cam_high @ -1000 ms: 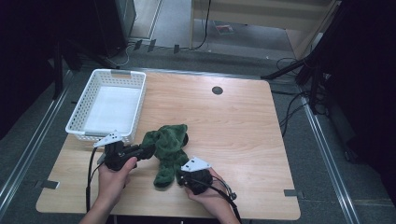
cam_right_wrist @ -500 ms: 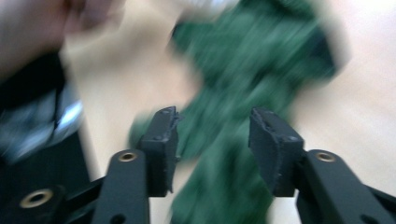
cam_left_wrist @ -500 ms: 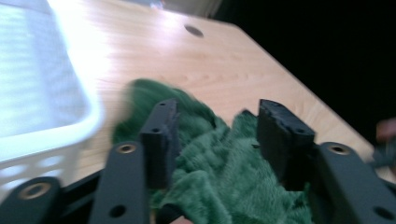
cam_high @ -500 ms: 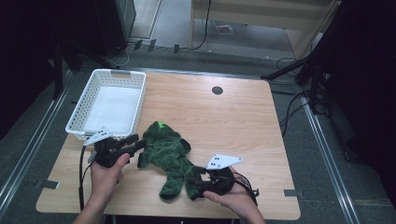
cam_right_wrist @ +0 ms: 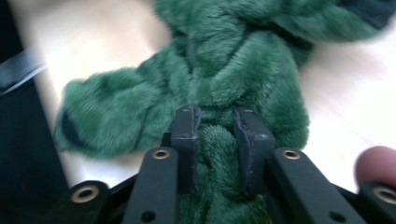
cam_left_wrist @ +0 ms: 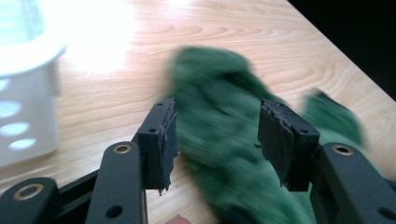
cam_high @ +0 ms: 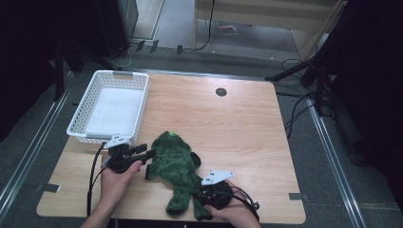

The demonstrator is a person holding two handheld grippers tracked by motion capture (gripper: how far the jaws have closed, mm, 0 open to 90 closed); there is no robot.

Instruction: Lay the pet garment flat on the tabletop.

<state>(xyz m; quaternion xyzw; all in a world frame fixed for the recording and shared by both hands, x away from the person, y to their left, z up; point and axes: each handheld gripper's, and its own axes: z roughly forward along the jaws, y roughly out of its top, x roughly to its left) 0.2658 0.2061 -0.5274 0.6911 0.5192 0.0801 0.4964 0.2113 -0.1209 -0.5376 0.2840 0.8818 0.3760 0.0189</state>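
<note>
The right gripper (cam_right_wrist: 217, 128) pinches the green fuzzy toy (cam_high: 173, 164) (low middle); its jaws were just closing. The left gripper (cam_left_wrist: 217, 140) gapes around it.

Plush, wood grain and perforated plastic

The green toy (cam_high: 176, 161) is matt, shaggy plush; the table (cam_high: 228, 123) shows smooth pale wood-grain with a faint sheen; the white basket (cam_high: 83, 126) looks like perforated plastic; the gripper pads (cam_left_wrist: 163, 135) appear matt black and rough-edged.

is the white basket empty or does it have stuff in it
Empty: the high view shows the white basket with a bare floor; the green plush garment lies outside on the table.
</note>
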